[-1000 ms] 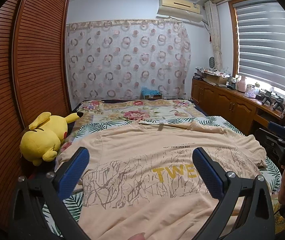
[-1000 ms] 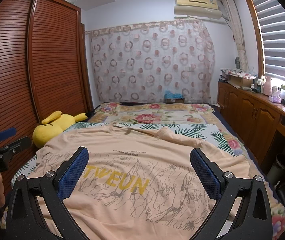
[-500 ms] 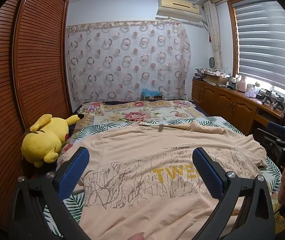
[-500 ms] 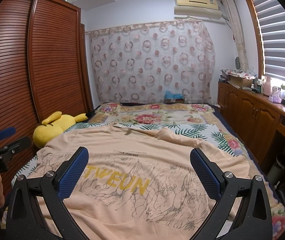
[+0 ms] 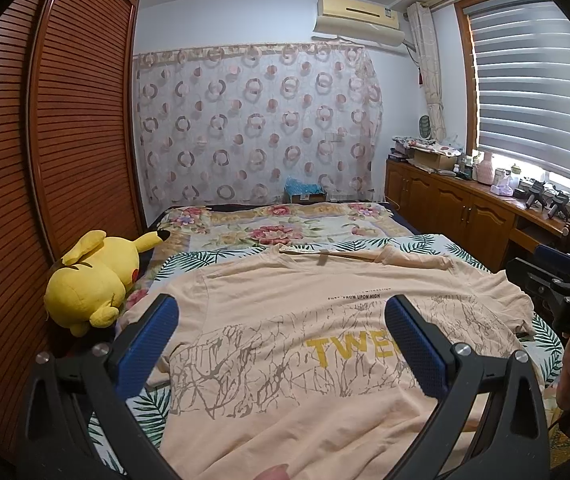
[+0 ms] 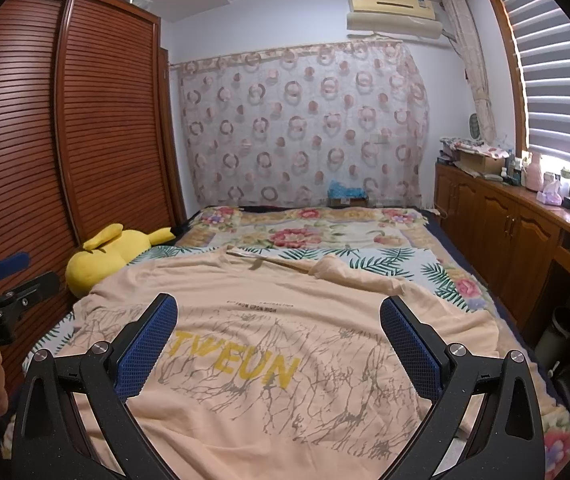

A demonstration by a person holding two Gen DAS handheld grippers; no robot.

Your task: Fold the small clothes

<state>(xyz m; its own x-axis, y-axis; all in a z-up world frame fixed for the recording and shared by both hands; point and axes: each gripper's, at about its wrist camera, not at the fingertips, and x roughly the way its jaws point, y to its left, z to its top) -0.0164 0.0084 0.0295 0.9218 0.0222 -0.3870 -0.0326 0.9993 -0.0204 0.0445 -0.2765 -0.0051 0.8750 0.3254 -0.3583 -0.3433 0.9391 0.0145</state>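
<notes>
A peach T-shirt [image 5: 285,344] with yellow lettering lies spread front-up on the bed [image 5: 285,224], its collar toward the far curtain [image 5: 257,136]. The left gripper [image 5: 281,340] and the right gripper [image 6: 279,340] hover above the shirt, both spread wide, grasping nothing. A yellow plush toy [image 5: 93,280] sits beside the shirt's left sleeve.

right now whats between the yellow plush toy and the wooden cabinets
The bed, with the peach t-shirt spread across it, lies between the yellow plush toy and wooden cabinets; both views show this.
</notes>
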